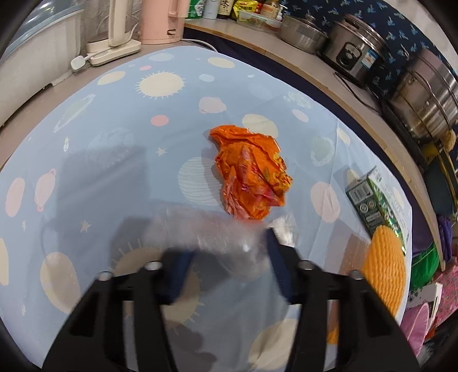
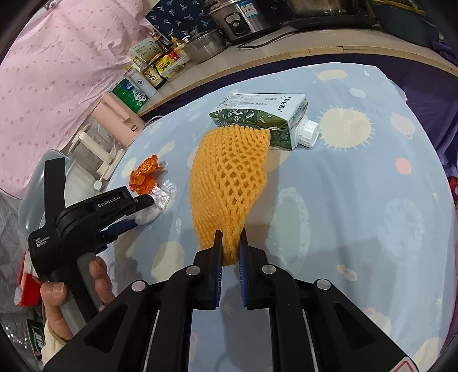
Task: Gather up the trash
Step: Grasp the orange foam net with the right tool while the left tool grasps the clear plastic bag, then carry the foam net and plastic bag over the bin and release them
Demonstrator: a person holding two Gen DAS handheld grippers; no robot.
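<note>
My left gripper [image 1: 229,243] is shut on a clear crumpled plastic bottle [image 1: 226,237], blurred in its own view; the bottle also shows in the right wrist view [image 2: 154,206]. A crumpled orange wrapper [image 1: 252,171] lies on the blue cloth just beyond it, also in the right wrist view [image 2: 144,174]. My right gripper [image 2: 230,237] is shut on the near end of an orange foam fruit net [image 2: 229,174], which shows at the right in the left wrist view [image 1: 385,266]. A green and white drink carton [image 2: 263,114] lies on its side behind the net.
The table wears a blue planet-print cloth [image 1: 114,143]. A pink kettle [image 1: 163,20] and a white appliance [image 1: 114,31] stand at its far edge. Pots and a rice cooker [image 1: 355,48] line the wooden counter, with bottles [image 2: 148,74] beside them.
</note>
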